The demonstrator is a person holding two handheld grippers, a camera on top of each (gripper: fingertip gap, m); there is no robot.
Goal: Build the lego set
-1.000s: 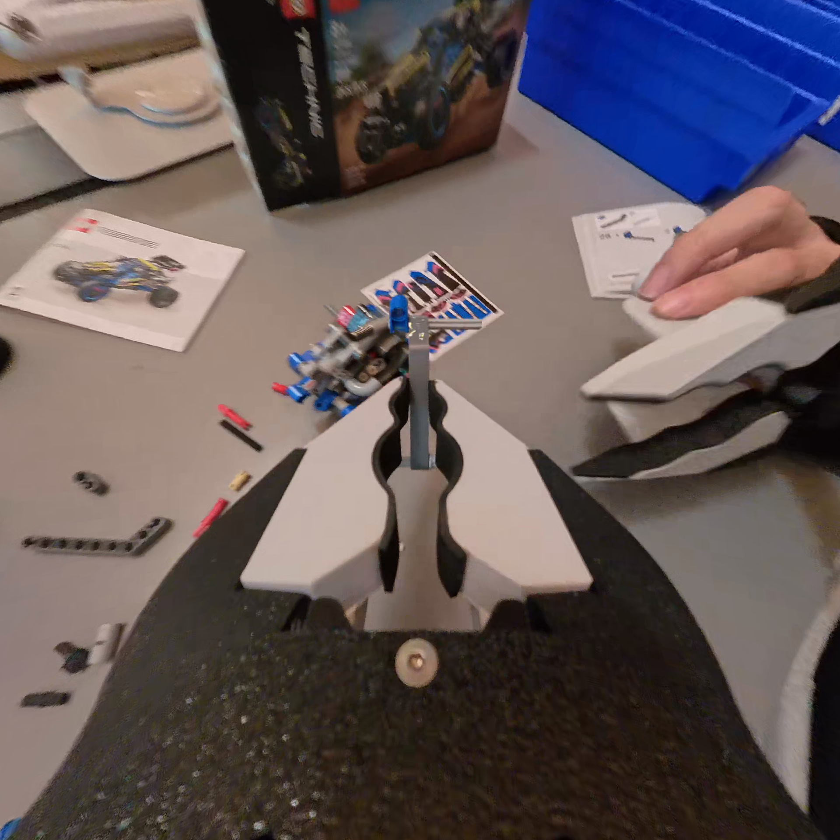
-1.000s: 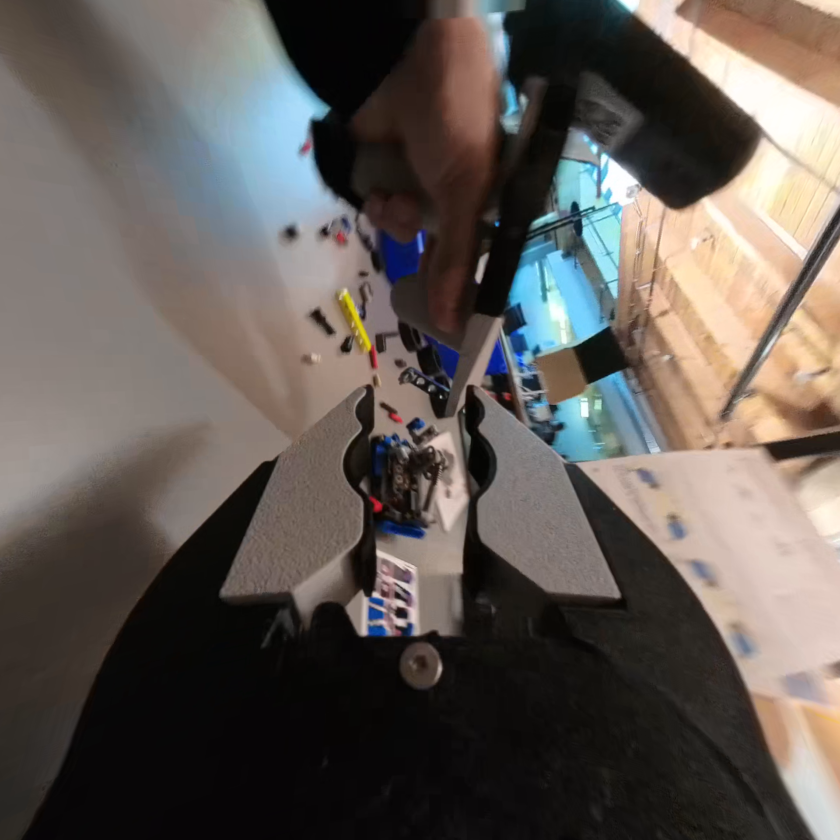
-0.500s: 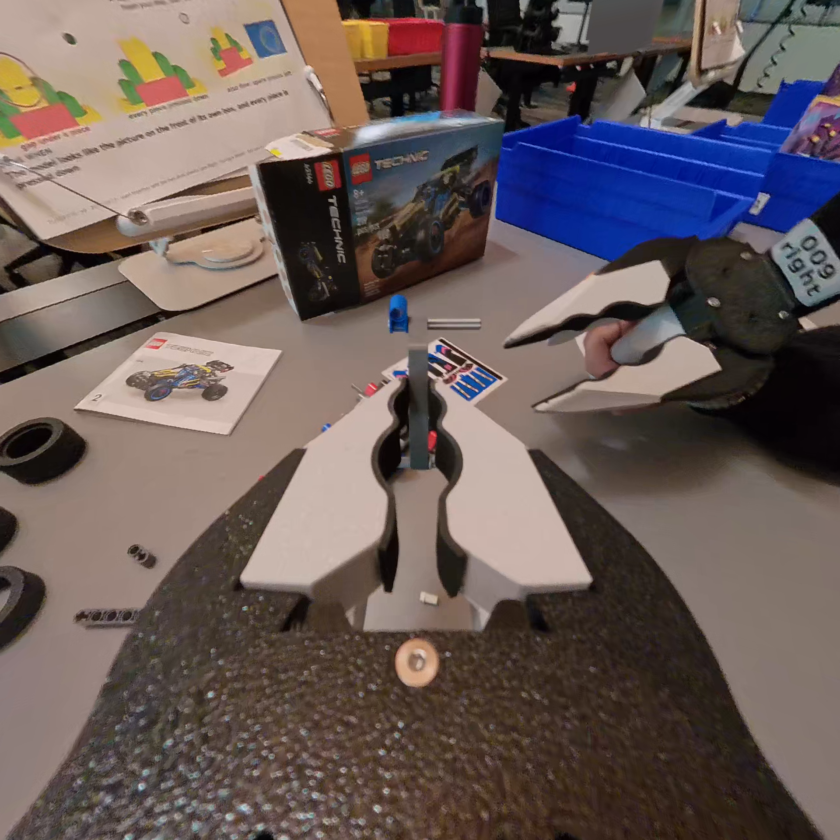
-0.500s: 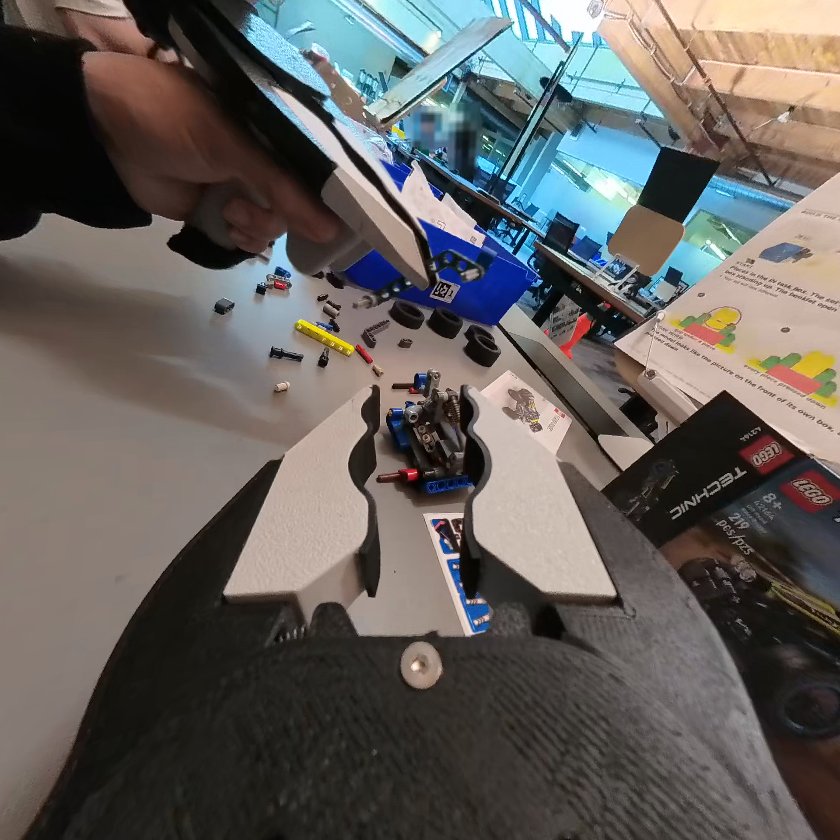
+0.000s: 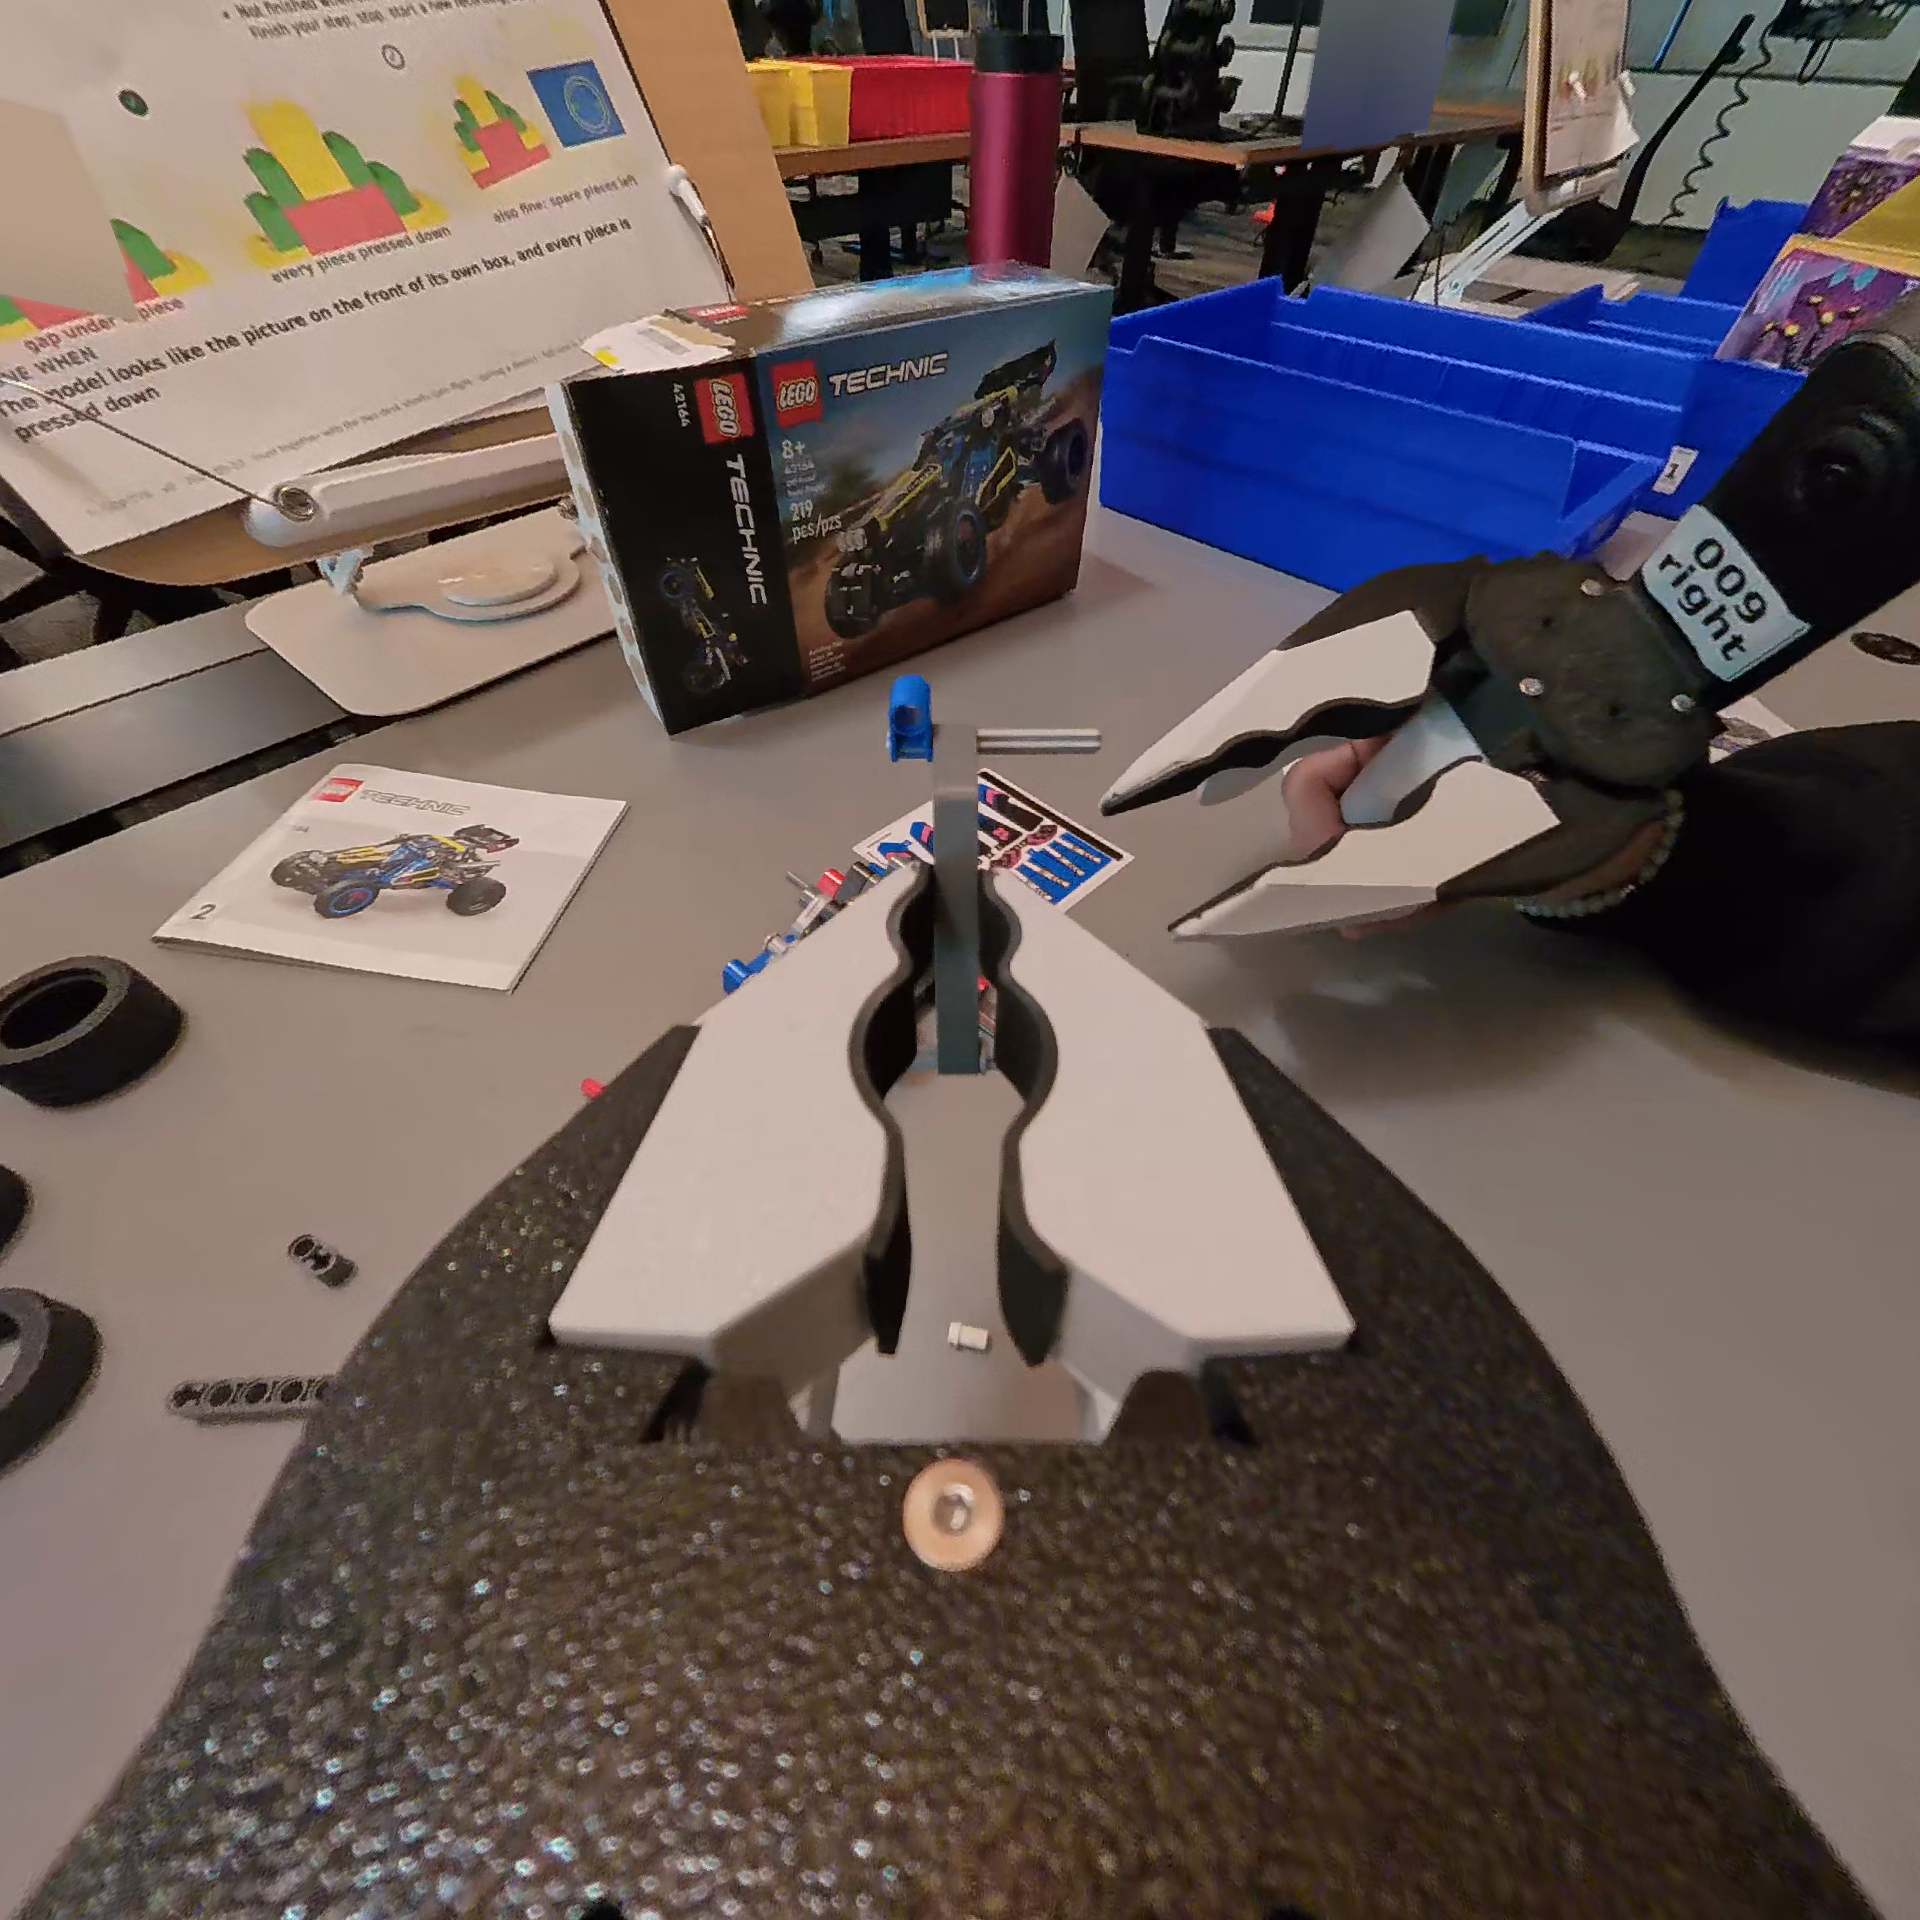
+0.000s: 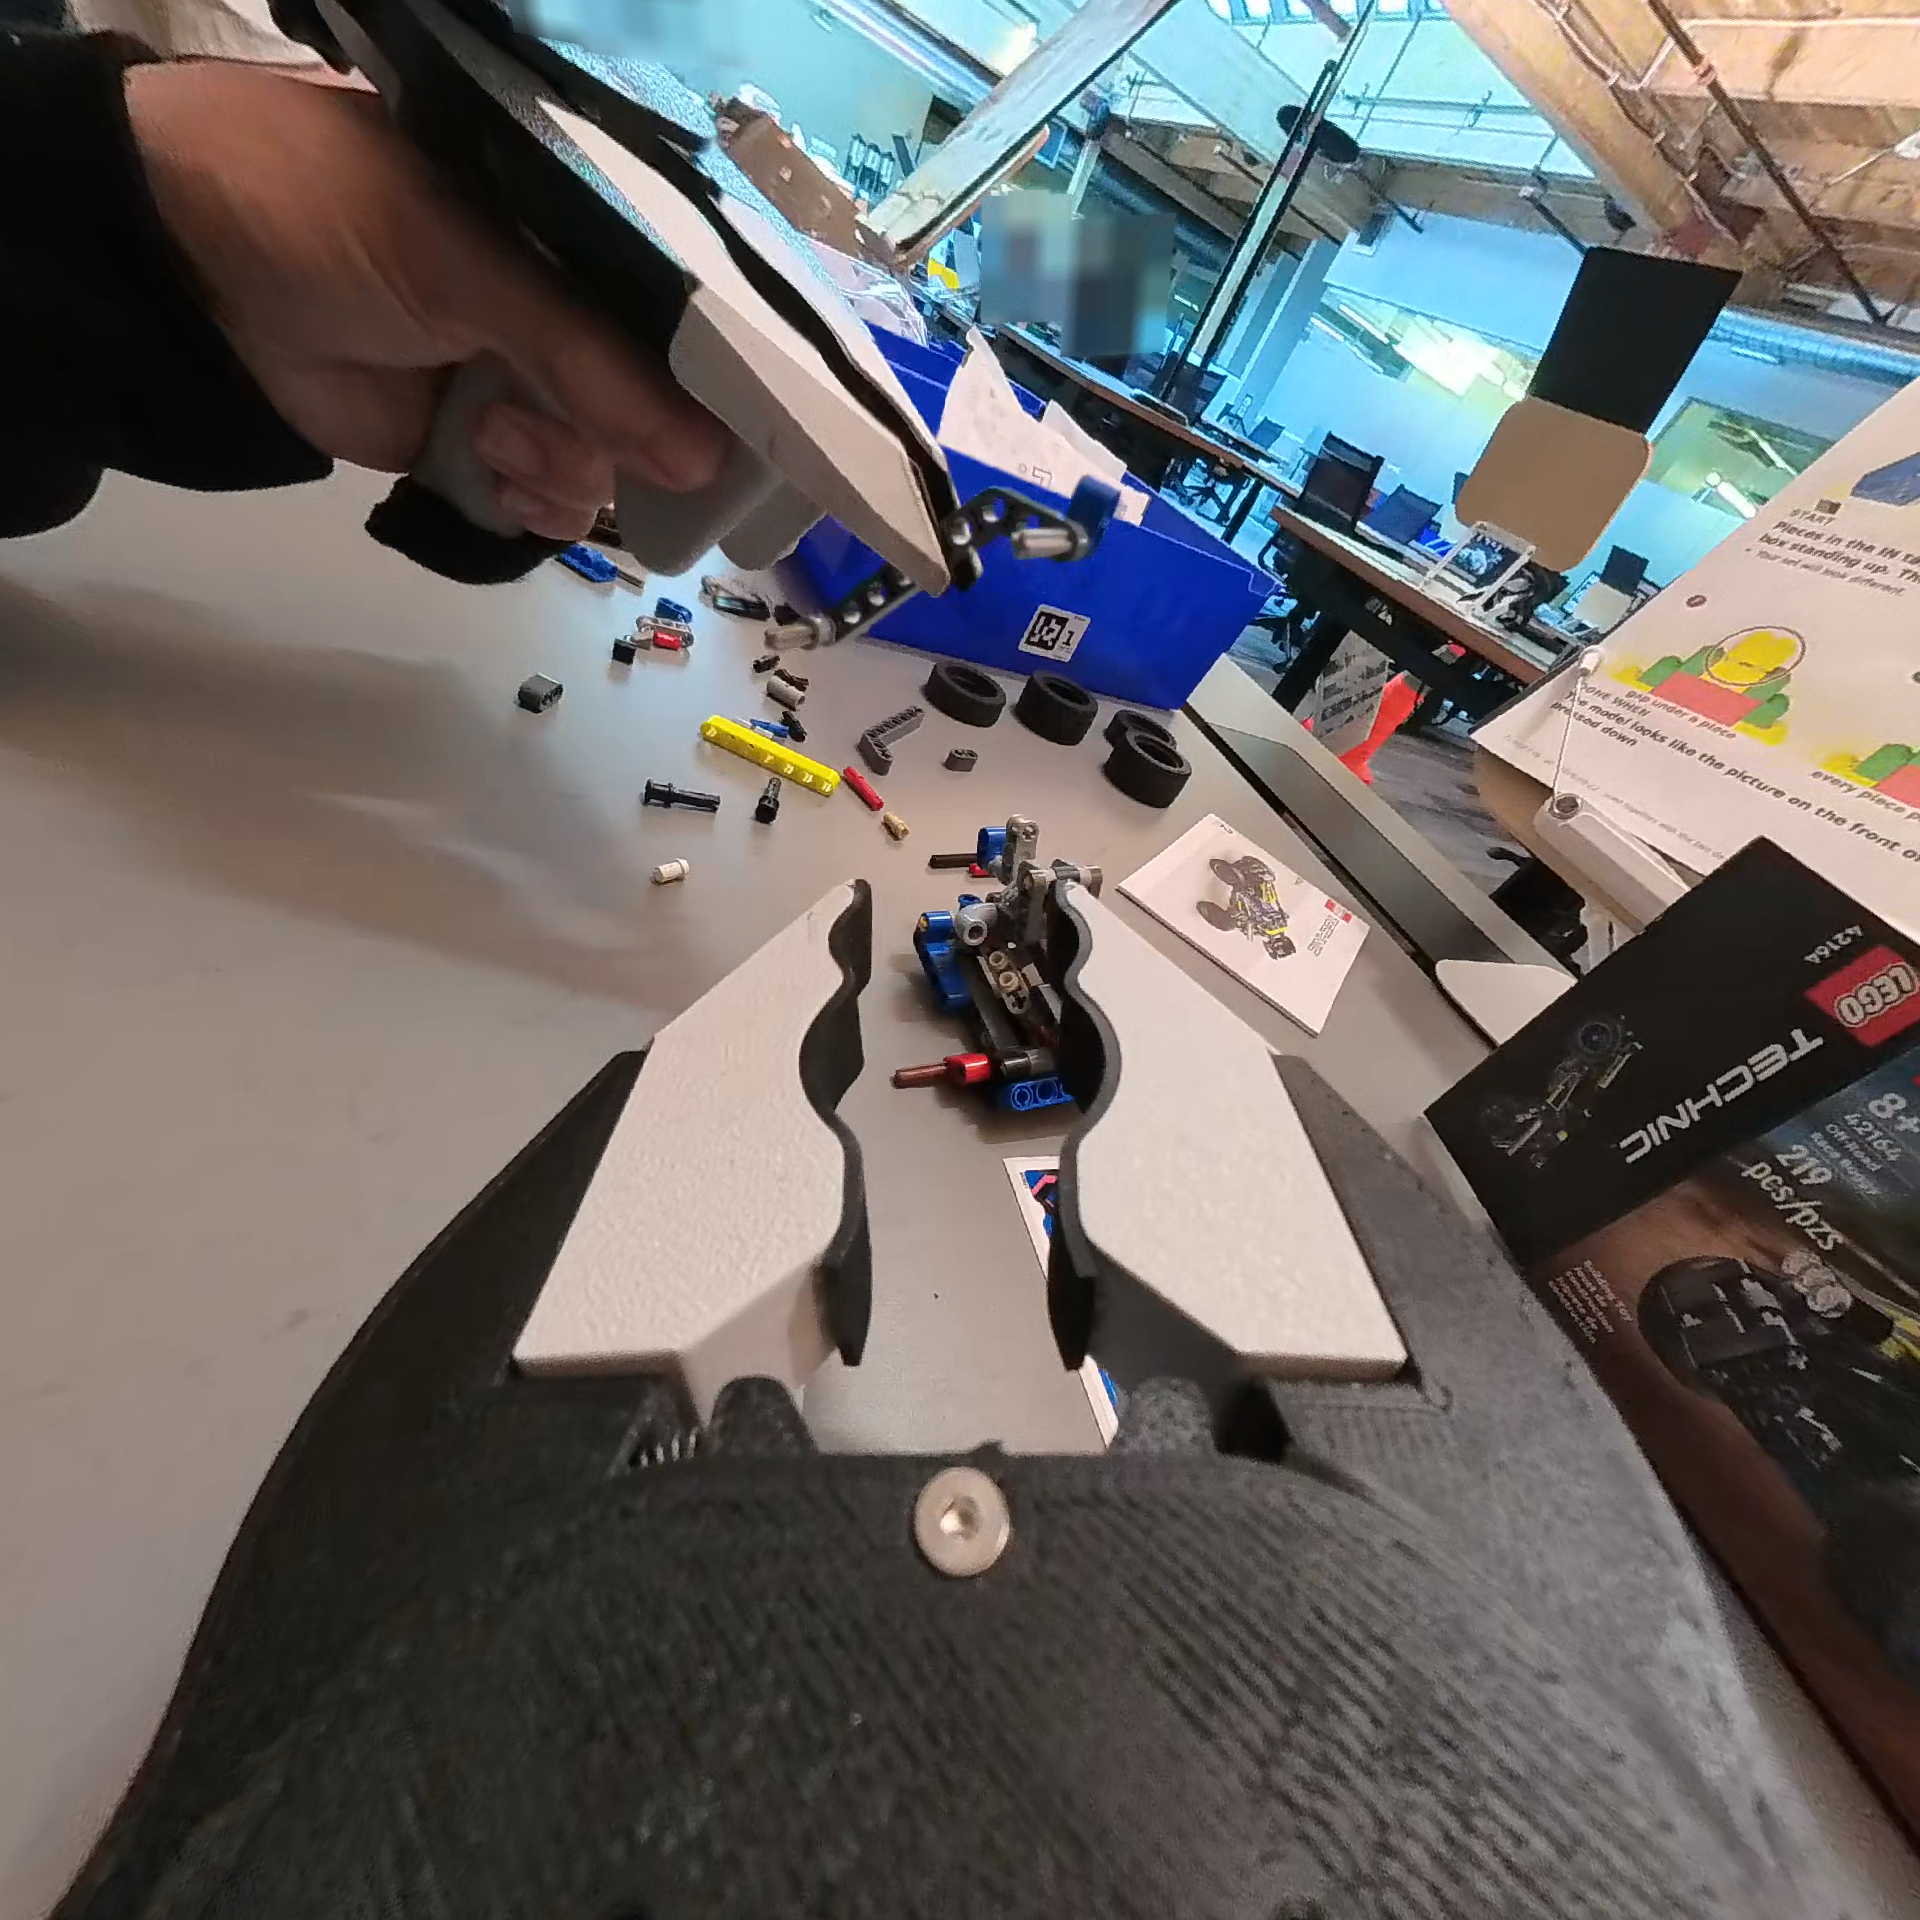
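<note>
Most of the build is left, I judge: only a small blue-and-grey chassis assembly (image 6: 997,987) stands on the grey table (image 6: 312,1039), with black tyres (image 6: 1055,707) and loose pins unused. The left gripper (image 5: 956,914) is clamped on a dark grey bent liftarm (image 5: 956,883) carrying a blue connector (image 5: 909,717), held aloft. The right gripper (image 6: 961,925) hovers above the chassis, jaws apart and empty.

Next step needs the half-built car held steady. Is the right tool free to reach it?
Probably yes: the right tool is open and empty, the half-built car lies right ahead between its fingers, nothing between.
</note>
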